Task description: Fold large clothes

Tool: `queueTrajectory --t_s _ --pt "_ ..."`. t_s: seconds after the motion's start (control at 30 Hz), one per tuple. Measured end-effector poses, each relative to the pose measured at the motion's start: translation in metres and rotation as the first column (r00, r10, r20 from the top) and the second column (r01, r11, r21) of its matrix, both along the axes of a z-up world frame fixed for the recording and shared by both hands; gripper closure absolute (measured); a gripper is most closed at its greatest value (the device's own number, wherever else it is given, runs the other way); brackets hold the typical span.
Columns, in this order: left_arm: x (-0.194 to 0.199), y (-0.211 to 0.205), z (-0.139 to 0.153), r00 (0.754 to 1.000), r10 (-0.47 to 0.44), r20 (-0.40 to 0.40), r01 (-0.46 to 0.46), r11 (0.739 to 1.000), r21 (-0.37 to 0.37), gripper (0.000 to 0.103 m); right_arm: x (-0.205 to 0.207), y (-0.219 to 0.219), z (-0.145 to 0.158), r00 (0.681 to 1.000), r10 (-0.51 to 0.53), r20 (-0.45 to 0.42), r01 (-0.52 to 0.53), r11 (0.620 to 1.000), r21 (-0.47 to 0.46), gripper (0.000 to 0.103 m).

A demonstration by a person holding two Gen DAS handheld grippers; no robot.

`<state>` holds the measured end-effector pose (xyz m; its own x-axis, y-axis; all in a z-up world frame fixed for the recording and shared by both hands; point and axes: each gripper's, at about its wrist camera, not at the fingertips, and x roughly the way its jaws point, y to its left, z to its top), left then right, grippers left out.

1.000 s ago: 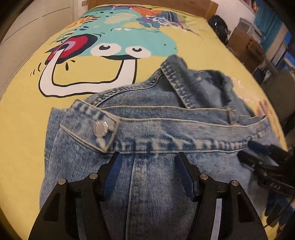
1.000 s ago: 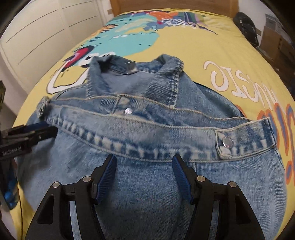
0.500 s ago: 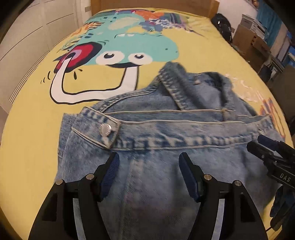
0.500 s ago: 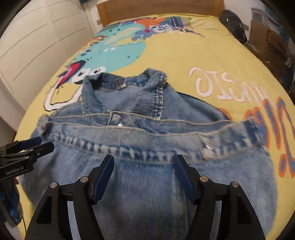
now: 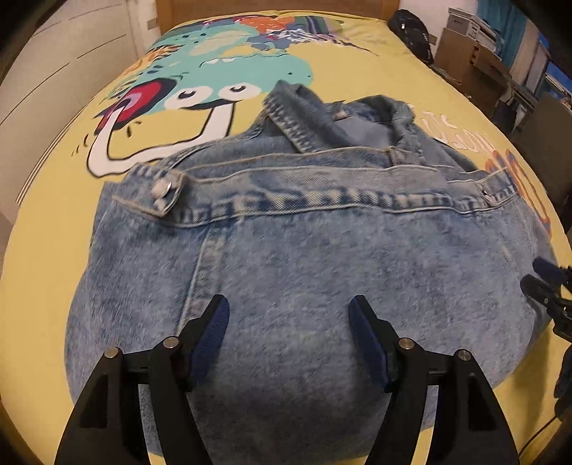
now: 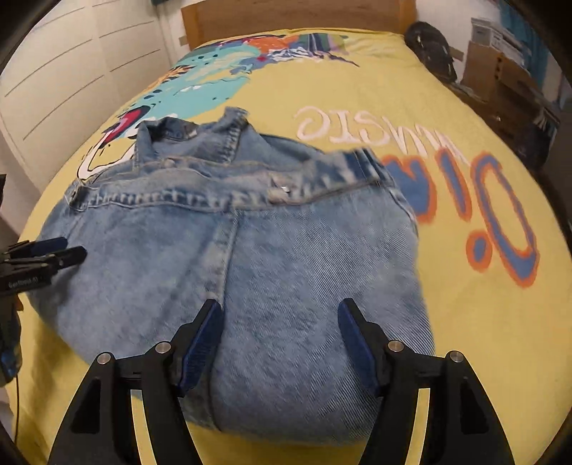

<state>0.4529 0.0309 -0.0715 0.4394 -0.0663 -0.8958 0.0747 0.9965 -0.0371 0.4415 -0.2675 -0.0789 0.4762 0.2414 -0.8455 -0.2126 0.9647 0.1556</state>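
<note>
A folded denim jacket (image 5: 304,257) lay across the near half of the bed's yellow printed bedspread (image 5: 46,257) as I watched through both wrist cameras, its hem band (image 5: 321,200) doubled up over the body and its collar (image 5: 304,118) pointing toward the wooden headboard (image 6: 296,18). My left gripper (image 5: 289,311) sat low over the near part of the denim with its jaws spread wide and nothing between the blue pads (image 5: 211,336); from that view I could not tell whether the fingers touched the cloth or merely hovered above it. My right gripper (image 6: 280,314) stood likewise, jaws wide apart and empty, over the jacket's near right portion, beside a vertical seam (image 6: 223,257) that ran up toward the band. In the right wrist view the left gripper's fingertips (image 6: 60,250) showed at the jacket's left edge; in the left wrist view the right gripper's tip (image 5: 547,282) appeared at the jacket's far right side. A metal snap (image 5: 162,187) glinted on the band's tab at the left corner, and a second snap (image 6: 284,187), blurred, sat on the band toward the right. The bedspread's cartoon figure (image 5: 221,82) in teal, with white eyes and a red mouth, spread out beyond the collar, and white and orange-blue lettering (image 6: 464,186) ran along the right side. White wardrobe doors (image 6: 53,78) lined the left of the room; cardboard boxes (image 5: 464,57) and a dark bag (image 6: 432,50) stood to the right of the bed.
</note>
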Motion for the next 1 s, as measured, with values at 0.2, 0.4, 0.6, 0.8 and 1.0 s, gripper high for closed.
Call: queueTrajectory --t_s 0.2,0.4,0.6,0.8,1.0 --pt "-0.017 0.003 0.006 1.0 -0.029 -0.013 0.029 0.999 0.018 0.038 -0.012 -0.008 0.004 1.0 -0.015 -0.011 0.015 1.0 0.0 0.033" --pt "-0.043 0.006 0.018 0.999 0.001 0.034 -0.003 0.999 0.037 0.038 -0.033 0.003 0.036 0.998 0.003 0.064 -0.003 1.0 0.003 0.033" --pt "-0.063 0.028 0.017 0.993 0.096 0.067 -0.098 0.995 0.025 0.038 -0.049 0.028 0.034 0.994 0.064 0.087 -0.064 0.998 -0.009 0.033" --pt "-0.064 0.042 0.002 0.99 0.137 0.033 -0.138 0.99 0.004 0.036 -0.046 0.02 0.008 0.998 0.047 0.032 -0.047 0.999 -0.007 0.031" --pt "-0.067 0.045 0.006 0.989 0.143 0.034 -0.143 0.99 0.0 0.036 -0.049 0.01 0.01 0.998 0.05 0.025 -0.05 0.999 -0.021 0.031"
